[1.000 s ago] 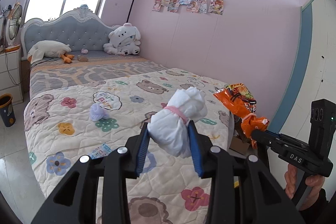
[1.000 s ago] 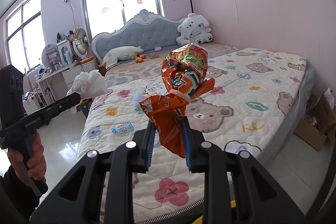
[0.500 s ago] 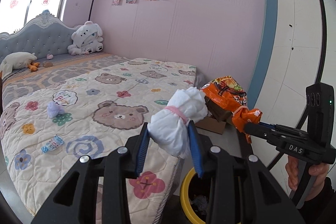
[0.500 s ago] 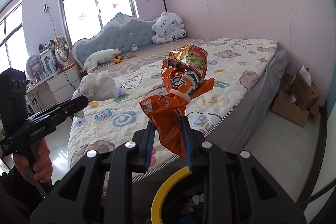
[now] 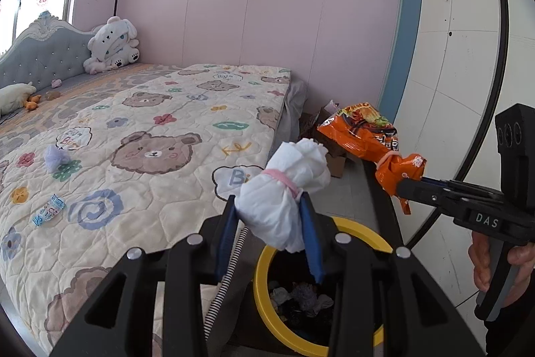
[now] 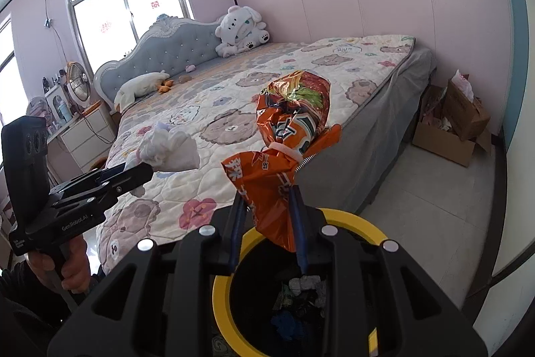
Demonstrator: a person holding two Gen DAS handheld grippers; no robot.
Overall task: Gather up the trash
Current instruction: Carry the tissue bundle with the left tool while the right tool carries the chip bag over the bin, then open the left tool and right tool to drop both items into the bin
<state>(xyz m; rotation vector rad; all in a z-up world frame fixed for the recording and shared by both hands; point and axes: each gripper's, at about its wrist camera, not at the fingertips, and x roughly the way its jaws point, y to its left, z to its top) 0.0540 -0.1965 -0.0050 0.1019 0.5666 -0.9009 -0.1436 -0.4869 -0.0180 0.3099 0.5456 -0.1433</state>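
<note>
I'm holding both grippers over the yellow-rimmed trash bin (image 5: 359, 228) at the foot of the bed (image 5: 150, 136). Left gripper (image 5: 272, 223) is pinching a white tissue bundle (image 5: 284, 189) tied with a pink band, blue pads (image 5: 309, 233) squeezing its lower half. Right gripper (image 6: 267, 216) is clamping the tail of a crumpled orange snack bag (image 6: 284, 139). Both are looking light, soft and crushable; the foil is probably slippery, so gripping below the tie is looking safest. A candy wrapper (image 5: 48, 209) and a purple wad (image 5: 55, 154) are lying on the quilt.
</note>
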